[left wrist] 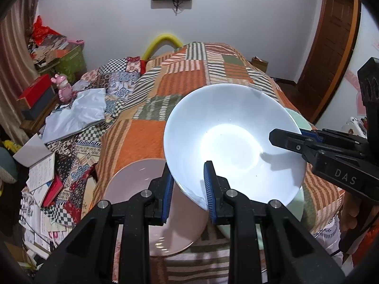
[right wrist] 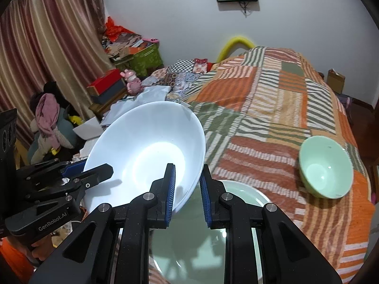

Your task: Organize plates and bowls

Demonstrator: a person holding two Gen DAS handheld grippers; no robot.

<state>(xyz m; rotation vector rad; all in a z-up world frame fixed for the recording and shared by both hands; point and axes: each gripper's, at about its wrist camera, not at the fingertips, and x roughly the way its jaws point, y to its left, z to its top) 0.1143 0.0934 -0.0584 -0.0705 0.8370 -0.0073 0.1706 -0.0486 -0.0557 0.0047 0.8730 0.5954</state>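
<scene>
A large white bowl (left wrist: 236, 142) (right wrist: 146, 146) hangs tilted above the patchwork bed, held by its rim from two sides. My left gripper (left wrist: 188, 172) is shut on the near rim in the left wrist view, and shows at the left (right wrist: 94, 169) in the right wrist view. My right gripper (right wrist: 187, 168) is shut on the opposite rim; it shows at the right (left wrist: 291, 136) in the left wrist view. A pink plate (left wrist: 132, 184) lies on the bed below left. A pale green plate (right wrist: 236, 194) lies under the bowl. A green bowl (right wrist: 325, 168) stands farther right.
The orange and green striped bedspread (right wrist: 272, 108) covers the bed. Books, papers and cloth (left wrist: 47, 172) clutter the left side. Boxes and a pink figurine (right wrist: 132, 82) stand by the curtain (right wrist: 47, 47). A wooden door (left wrist: 331, 47) is at the right.
</scene>
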